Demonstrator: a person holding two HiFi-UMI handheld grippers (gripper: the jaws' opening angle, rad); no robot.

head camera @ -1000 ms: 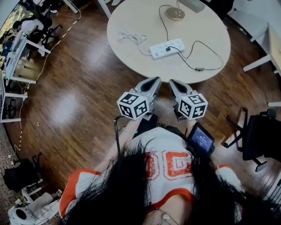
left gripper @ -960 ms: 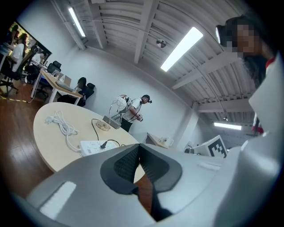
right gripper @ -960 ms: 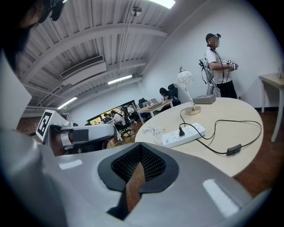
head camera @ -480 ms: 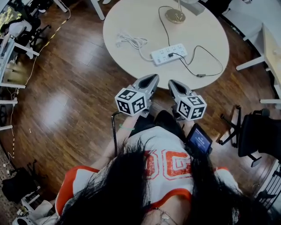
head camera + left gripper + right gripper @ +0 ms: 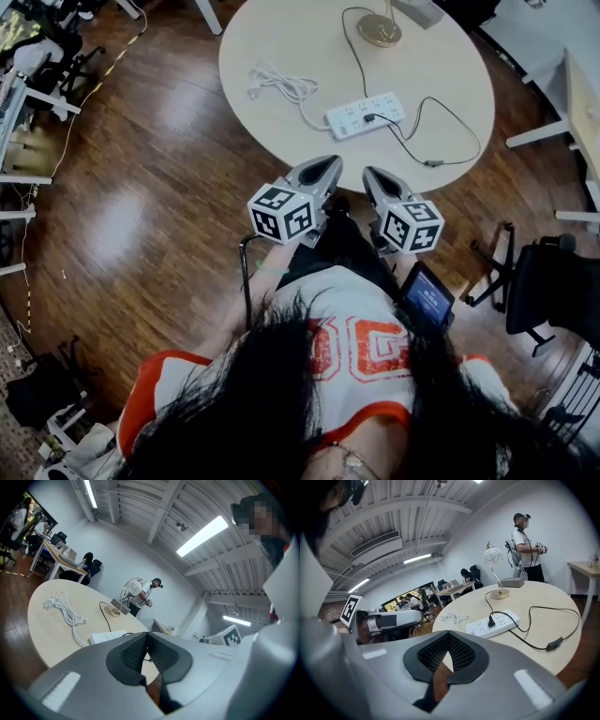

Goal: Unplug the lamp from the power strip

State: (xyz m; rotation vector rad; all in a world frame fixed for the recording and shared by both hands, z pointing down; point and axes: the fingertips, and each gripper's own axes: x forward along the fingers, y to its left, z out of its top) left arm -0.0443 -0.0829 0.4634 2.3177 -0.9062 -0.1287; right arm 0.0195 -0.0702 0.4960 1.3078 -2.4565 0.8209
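A round beige desk (image 5: 272,56) carries the task items. The left claw (image 5: 322,171) and the right claw (image 5: 375,178) are held just short of its near edge, both clenched on nothing. A white rectangular power strip (image 5: 366,111) lies mid-desk, well apart from both claws. A round brass lamp base (image 5: 380,31) stands at the far edge. The black lamp plug (image 5: 373,117) is seated in the strip.

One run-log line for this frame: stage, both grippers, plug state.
stage: pre-contact | left gripper: shut, empty | right gripper: shut, empty | lamp plug: in power strip, untouched
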